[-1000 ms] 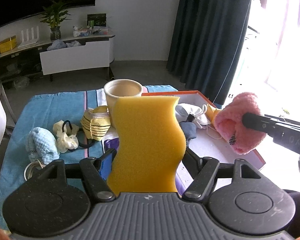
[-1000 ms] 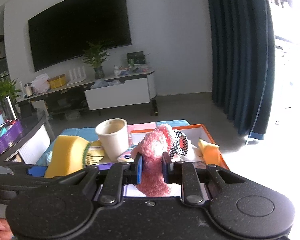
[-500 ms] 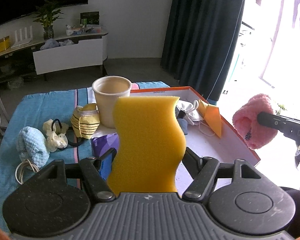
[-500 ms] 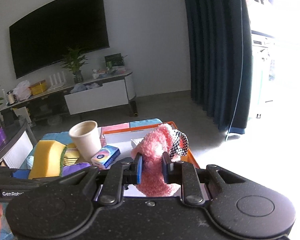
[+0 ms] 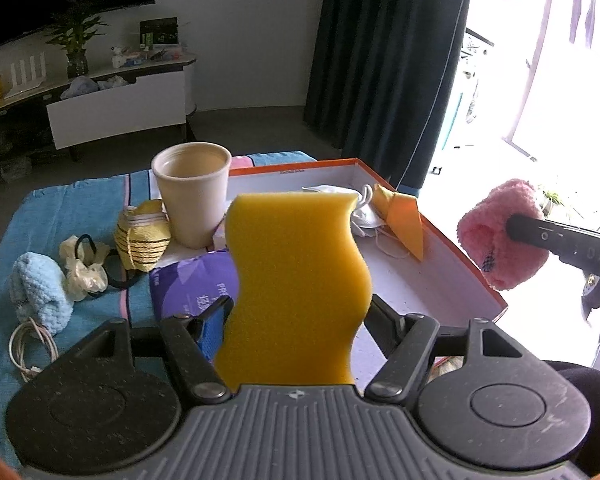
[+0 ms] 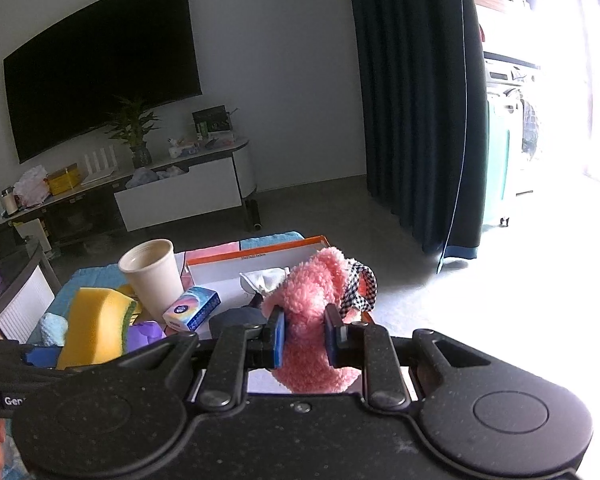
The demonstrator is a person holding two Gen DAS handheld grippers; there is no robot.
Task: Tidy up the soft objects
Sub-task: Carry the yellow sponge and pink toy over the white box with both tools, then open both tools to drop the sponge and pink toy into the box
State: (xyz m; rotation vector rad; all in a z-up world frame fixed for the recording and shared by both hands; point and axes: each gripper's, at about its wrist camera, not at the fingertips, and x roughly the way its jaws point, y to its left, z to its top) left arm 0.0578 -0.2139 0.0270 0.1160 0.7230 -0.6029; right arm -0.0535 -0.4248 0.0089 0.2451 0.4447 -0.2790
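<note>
Sponge (image 5: pixel 296 288) first: in the left wrist view the wavy yellow sponge stands upright, pinched between the fingers of the left gripper (image 5: pixel 298 316), which are closed in on its lower half, so it fills the middle of the view. Using the orange-rimmed box lid (image 5: pixel 452 276) as the landmark: the sponge is held up in front of its near-left corner, not resting in it. Inside the lid, toward the far end, lie a white face mask (image 5: pixel 352 208) and a folded orange cloth (image 5: pixel 400 220). Just left of the lid stands a cream paper cup (image 5: pixel 192 192), and further left on the blue towel (image 5: pixel 80 208) sit a yellow striped pouch (image 5: pixel 142 240), a cream scrunchie (image 5: pixel 82 268) and a light blue knitted piece (image 5: pixel 38 292). Off the lid's right edge, up in the air, a pink fluffy sock (image 5: pixel 500 236) is gripped by the right gripper (image 5: pixel 516 226), seen side-on.

Right wrist view: the right gripper (image 6: pixel 303 338) has its blue pads squeezed narrow on the pink fluffy sock (image 6: pixel 312 320), which has a checkered trim at the top. It hangs over the near end of the box lid (image 6: pixel 260 254). Left of the lid you get the paper cup (image 6: pixel 152 276), a small colourful tissue box (image 6: pixel 192 307) leaning by it, and the sponge (image 6: pixel 94 330) with a green scrub side, held at the far left.
</note>
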